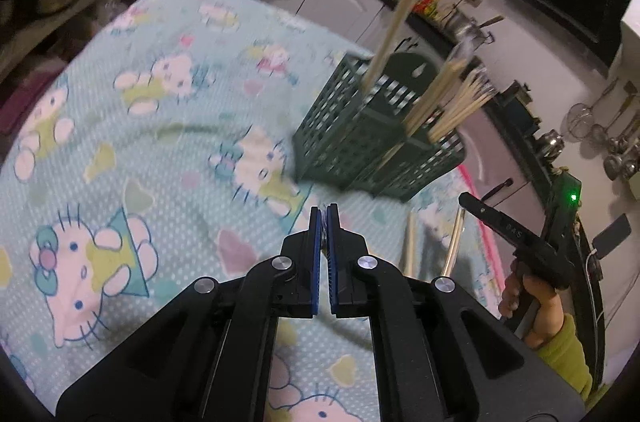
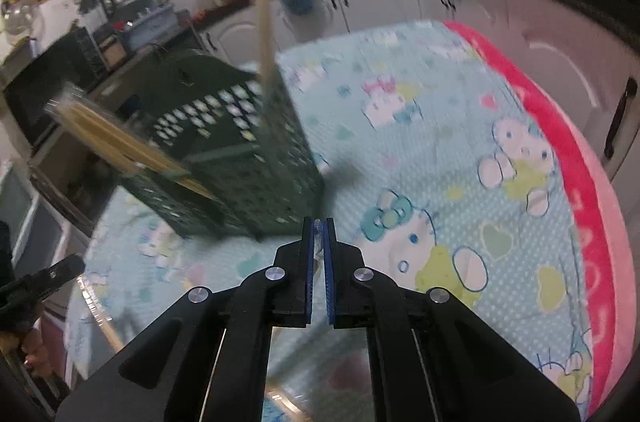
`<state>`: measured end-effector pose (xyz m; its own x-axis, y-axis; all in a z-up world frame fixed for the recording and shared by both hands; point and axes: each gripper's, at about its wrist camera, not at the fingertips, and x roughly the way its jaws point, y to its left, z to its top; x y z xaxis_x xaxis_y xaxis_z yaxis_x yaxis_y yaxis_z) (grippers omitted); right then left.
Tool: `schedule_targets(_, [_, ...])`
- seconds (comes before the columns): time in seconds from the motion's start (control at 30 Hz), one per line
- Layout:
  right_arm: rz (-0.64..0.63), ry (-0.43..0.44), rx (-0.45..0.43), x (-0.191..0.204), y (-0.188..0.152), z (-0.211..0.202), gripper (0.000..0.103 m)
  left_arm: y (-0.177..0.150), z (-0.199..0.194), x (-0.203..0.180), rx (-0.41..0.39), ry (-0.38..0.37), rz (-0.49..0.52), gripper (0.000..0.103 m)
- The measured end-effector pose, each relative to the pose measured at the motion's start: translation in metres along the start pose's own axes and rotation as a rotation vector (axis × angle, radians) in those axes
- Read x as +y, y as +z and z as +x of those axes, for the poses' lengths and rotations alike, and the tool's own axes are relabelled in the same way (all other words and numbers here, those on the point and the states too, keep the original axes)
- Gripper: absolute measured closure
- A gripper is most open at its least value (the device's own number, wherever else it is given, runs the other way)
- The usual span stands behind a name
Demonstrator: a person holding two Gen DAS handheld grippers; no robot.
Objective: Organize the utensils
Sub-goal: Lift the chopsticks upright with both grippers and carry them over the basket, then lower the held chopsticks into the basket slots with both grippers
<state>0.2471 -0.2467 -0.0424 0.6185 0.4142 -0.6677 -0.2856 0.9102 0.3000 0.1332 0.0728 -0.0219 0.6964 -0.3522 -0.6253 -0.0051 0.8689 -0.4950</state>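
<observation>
The green caddy (image 1: 372,138) is seen standing on the cartoon-print cloth (image 1: 132,126) that covers the worktop; a bundle of chopsticks (image 1: 452,102) leans out of one compartment, and a single wooden handle (image 1: 390,34) stands in another. Two more utensils (image 1: 432,242) are seen lying loose on the cloth in front of the caddy, between the two grippers; what kind they are cannot be told through the blur.

The left gripper (image 1: 324,212) is held clenched above the cloth, with nothing clearly gripped; the right gripper (image 2: 319,224) is likewise nearly closed, and a small pale glint shows at its tips, though whether anything is pinched cannot be told.

The step in hand is judged to be collecting the loose utensils; fingers should be opened before descent, brought down astride one handle near its middle, and closed firmly; the piece should then be tilted upright and lowered into a free compartment, clear of the leaning chopsticks, so the light caddy is not tipped.
</observation>
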Motion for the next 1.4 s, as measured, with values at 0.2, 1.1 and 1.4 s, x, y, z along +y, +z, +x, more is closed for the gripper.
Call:
schedule_targets(0.2, [-0.050,0.057,-0.068,0.027,0.013,-0.032,0.098,0.010,-0.016,-0.022,-0.039,-0.041,0.049,0.102])
schedule_targets(1.1, [-0.207,0.161,-0.268,0.093,0.035,-0.123,0.099,0.046,-0.046,-0.104,-0.132,-0.185,0.205,0.103])
schedule_targets(1.4, [-0.211,0.168,-0.314,0.098,0.044,-0.139,0.099,0.066,-0.052,-0.132,-0.168,-0.231,0.245,0.103])
